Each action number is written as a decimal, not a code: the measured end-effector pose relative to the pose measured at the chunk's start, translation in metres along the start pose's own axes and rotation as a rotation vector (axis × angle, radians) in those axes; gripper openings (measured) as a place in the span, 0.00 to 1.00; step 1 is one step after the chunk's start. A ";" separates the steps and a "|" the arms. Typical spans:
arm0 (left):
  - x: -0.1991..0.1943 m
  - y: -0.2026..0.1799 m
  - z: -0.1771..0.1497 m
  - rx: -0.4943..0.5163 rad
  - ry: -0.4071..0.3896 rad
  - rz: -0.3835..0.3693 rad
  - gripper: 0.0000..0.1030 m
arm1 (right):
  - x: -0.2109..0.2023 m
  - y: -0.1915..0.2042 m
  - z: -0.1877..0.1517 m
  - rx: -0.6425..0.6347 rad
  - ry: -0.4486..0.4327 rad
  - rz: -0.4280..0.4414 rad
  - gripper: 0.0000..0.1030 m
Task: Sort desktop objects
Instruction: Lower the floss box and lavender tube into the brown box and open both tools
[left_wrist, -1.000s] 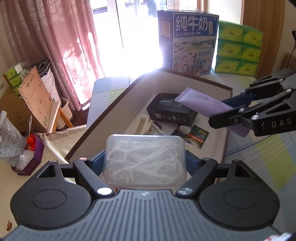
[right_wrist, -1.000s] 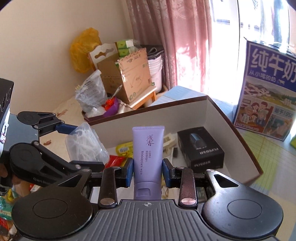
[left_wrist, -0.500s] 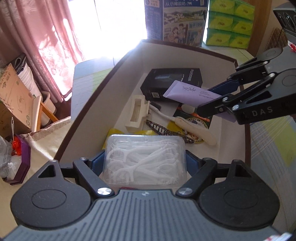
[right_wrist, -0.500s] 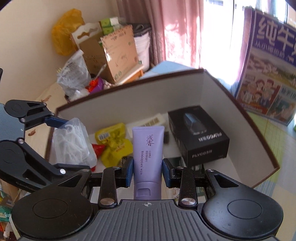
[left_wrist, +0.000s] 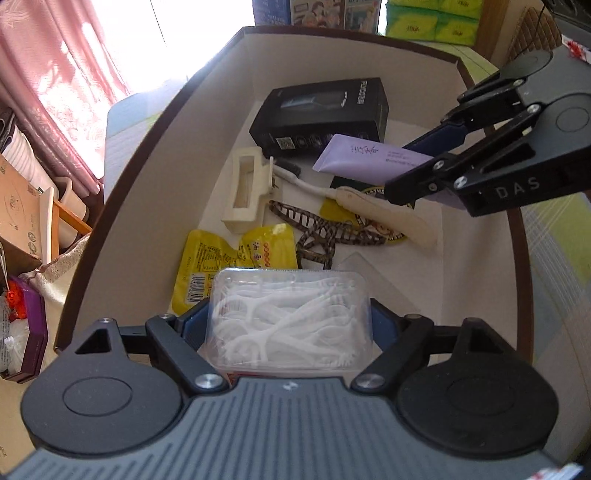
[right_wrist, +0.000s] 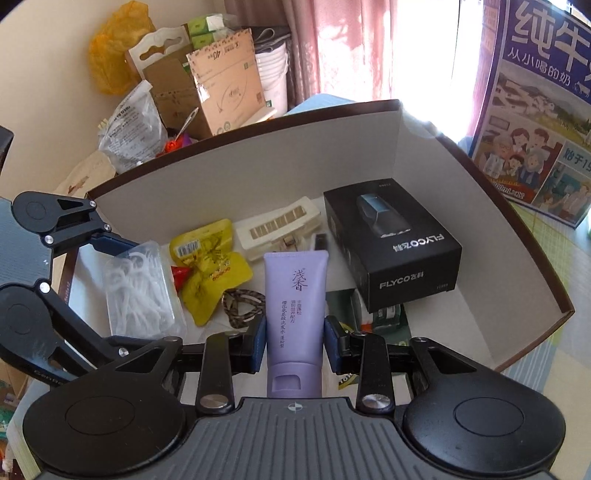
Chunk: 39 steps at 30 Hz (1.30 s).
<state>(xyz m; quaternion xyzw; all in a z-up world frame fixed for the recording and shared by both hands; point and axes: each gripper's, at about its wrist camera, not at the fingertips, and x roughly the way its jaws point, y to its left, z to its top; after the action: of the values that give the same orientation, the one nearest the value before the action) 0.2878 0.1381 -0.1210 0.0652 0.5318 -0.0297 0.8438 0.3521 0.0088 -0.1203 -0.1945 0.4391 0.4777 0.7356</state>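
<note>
My left gripper (left_wrist: 288, 325) is shut on a clear box of white floss picks (left_wrist: 286, 319) and holds it over the near end of an open white storage box (left_wrist: 155, 155). My right gripper (right_wrist: 295, 332) is shut on a purple tube (right_wrist: 295, 295) and holds it above the box's middle; the tube also shows in the left wrist view (left_wrist: 369, 157). The floss box also shows in the right wrist view (right_wrist: 142, 291), at the left inside the storage box (right_wrist: 258, 162).
In the box lie a black Flyco carton (right_wrist: 391, 251), a cream plastic holder (left_wrist: 245, 190), yellow snack packets (left_wrist: 236, 258), a patterned hair clip (left_wrist: 317, 236) and a cream-handled brush (left_wrist: 373, 210). A milk carton (right_wrist: 539, 107) stands beyond the box. Cardboard and bags (right_wrist: 207, 92) clutter the left.
Both grippers have moved forward and down over the storage box with their loads. More of the box's inside has come into view.
</note>
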 end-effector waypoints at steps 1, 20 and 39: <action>0.001 0.000 0.000 0.002 0.005 0.001 0.81 | 0.000 0.000 0.000 0.000 0.002 0.000 0.29; 0.008 0.007 -0.004 0.007 0.024 0.031 0.86 | 0.007 0.010 -0.003 -0.009 0.025 0.014 0.30; -0.022 0.008 -0.003 -0.148 -0.059 0.060 0.91 | -0.007 0.016 -0.016 -0.129 0.011 -0.026 0.90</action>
<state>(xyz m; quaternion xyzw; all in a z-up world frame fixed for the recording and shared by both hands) 0.2760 0.1462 -0.1016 0.0179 0.5054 0.0331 0.8621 0.3292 0.0013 -0.1211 -0.2497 0.4090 0.4943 0.7253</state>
